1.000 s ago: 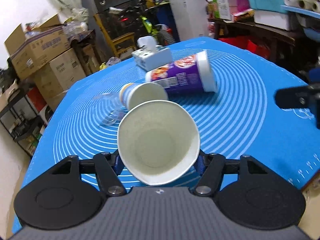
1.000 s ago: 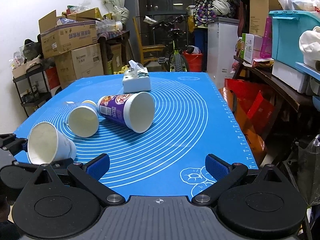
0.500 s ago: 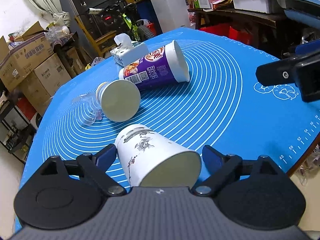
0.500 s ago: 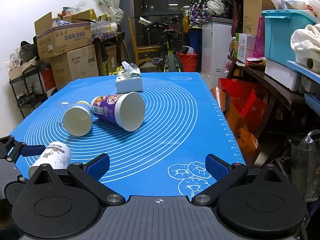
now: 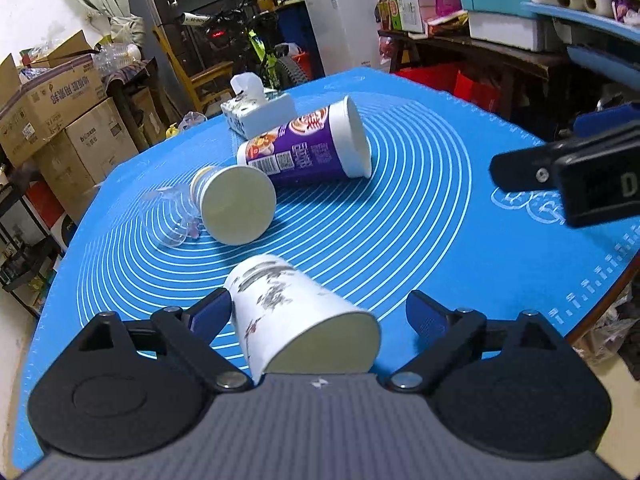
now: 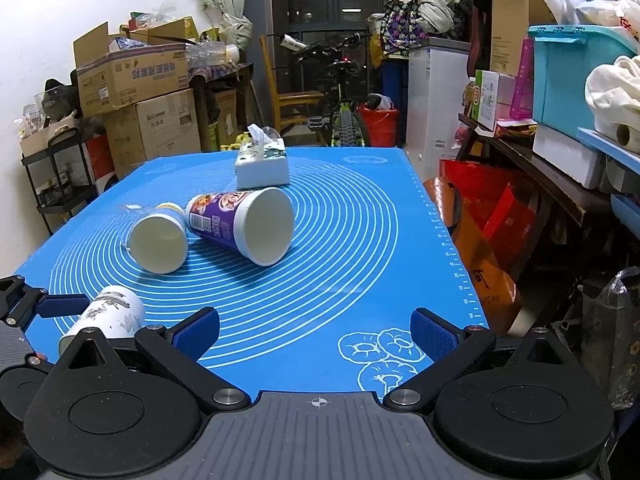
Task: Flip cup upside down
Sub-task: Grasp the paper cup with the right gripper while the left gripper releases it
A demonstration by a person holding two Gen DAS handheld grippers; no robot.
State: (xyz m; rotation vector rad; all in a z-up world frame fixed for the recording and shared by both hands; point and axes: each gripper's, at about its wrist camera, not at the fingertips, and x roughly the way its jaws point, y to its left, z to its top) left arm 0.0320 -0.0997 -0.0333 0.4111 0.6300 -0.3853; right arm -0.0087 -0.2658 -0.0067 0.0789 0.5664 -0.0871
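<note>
A blue mat [image 5: 420, 240] with white rings covers the table. On it, toward the far side, a white tissue box [image 5: 262, 116] stands just behind a big purple cup [image 5: 308, 148] lying on its side, its mouth facing right in the left wrist view. Beside that lies a smaller cream cup [image 5: 238, 210], also on its side, with a clear plastic cup [image 5: 172, 220] just behind it. The left gripper [image 5: 318, 312] is spread wide, its blue pads on either side of a white paper cup [image 5: 296, 312] with grey ink marks; the left pad is at the cup's wall, the right one is clear of it. That cup sits tilted at the mat's near edge, its mouth toward the camera. The right gripper [image 6: 316, 330] is also wide open over bare mat, holding nothing.
</note>
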